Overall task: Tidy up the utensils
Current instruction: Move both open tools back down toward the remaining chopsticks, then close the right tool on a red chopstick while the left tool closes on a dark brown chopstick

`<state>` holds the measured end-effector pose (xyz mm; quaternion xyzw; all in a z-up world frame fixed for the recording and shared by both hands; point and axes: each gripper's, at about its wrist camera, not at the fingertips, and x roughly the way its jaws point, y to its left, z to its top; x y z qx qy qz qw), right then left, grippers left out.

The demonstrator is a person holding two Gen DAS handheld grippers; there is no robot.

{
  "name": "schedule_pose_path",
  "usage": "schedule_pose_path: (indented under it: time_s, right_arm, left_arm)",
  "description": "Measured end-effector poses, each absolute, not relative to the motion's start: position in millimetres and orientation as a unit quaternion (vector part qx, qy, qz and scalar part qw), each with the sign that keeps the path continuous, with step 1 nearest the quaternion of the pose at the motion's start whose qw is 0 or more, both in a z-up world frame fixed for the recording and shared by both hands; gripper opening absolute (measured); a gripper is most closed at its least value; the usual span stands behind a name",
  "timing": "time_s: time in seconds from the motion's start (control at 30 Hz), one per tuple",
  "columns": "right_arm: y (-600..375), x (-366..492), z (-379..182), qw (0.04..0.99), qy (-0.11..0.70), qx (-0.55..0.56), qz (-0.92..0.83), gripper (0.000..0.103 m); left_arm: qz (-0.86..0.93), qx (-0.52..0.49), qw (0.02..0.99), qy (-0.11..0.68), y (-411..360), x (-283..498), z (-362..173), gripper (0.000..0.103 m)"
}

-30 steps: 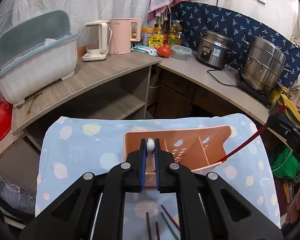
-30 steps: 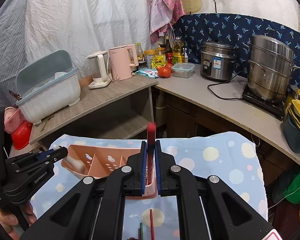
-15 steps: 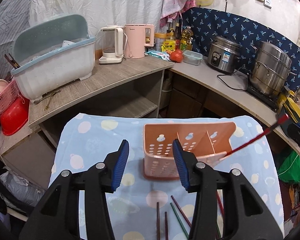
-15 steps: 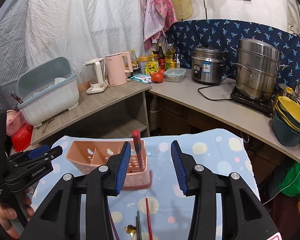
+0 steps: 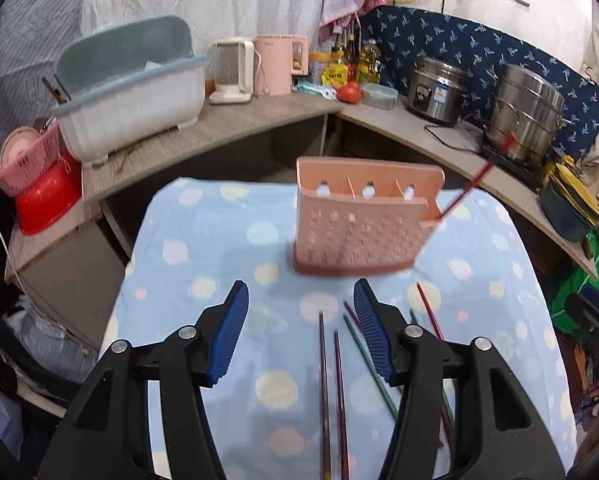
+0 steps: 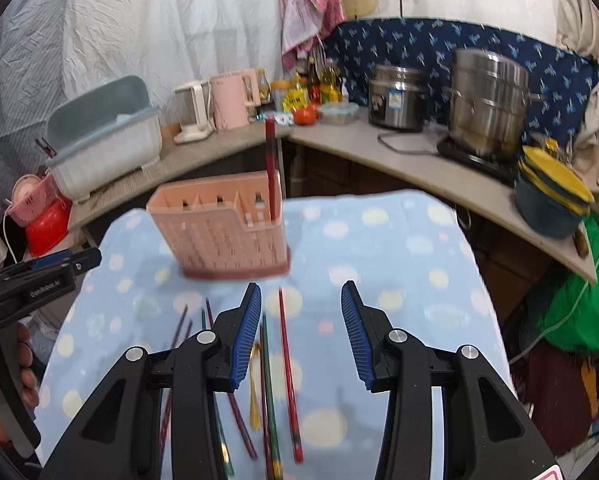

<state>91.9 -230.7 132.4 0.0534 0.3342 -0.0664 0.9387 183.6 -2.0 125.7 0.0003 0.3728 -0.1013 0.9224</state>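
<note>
Right wrist view shows the right hand-held gripper (image 6: pixel 301 334) with its jaws apart and nothing between them, hanging over loose chopsticks (image 6: pixel 286 368) on the spotted blue cloth (image 6: pixel 399 248) that covers the bench. Those jaws have just been opening, as have those of the left hand-held gripper (image 5: pixel 301 334), which also stands apart and empty above a dark chopstick pair (image 5: pixel 331 392). Behind them stands the pink utensil holder (image 6: pixel 219 236), with 1 red chopstick (image 6: pixel 271 168) upright in its right-end compartment. The sticks look light, stiff and smooth, likely to roll or slip, so a pinch across the shaft near the middle seems safest. Most lie with their long axes running toward the holder, a few slanted; a small gold spoon (image 6: pixel 254 384) lies among them, likewise lengthwise.
</note>
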Motion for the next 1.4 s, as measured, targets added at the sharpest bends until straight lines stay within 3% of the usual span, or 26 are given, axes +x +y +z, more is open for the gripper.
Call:
schedule_pose_path:
  time_s: [0.5, 0.8, 1.4]
  right_arm:
    - [-230, 26, 19, 0.893, 0.438, 0.067, -0.082, 0.04]
    - [-224, 34, -7, 0.882, 0.46, 0.066, -0.076, 0.039]
    - [-212, 74, -27, 0.881, 0.467, 0.051, -0.065, 0.013]
  left_arm:
    - [-0.113, -0.002, 0.869, 0.483, 6, 103, 18, 0.052]
    - [-0.127, 0.004, 0.852, 0.509, -1, 86, -13, 0.052]
    - [-0.129, 0.009, 0.853, 0.505, 2, 91, -19, 0.049]
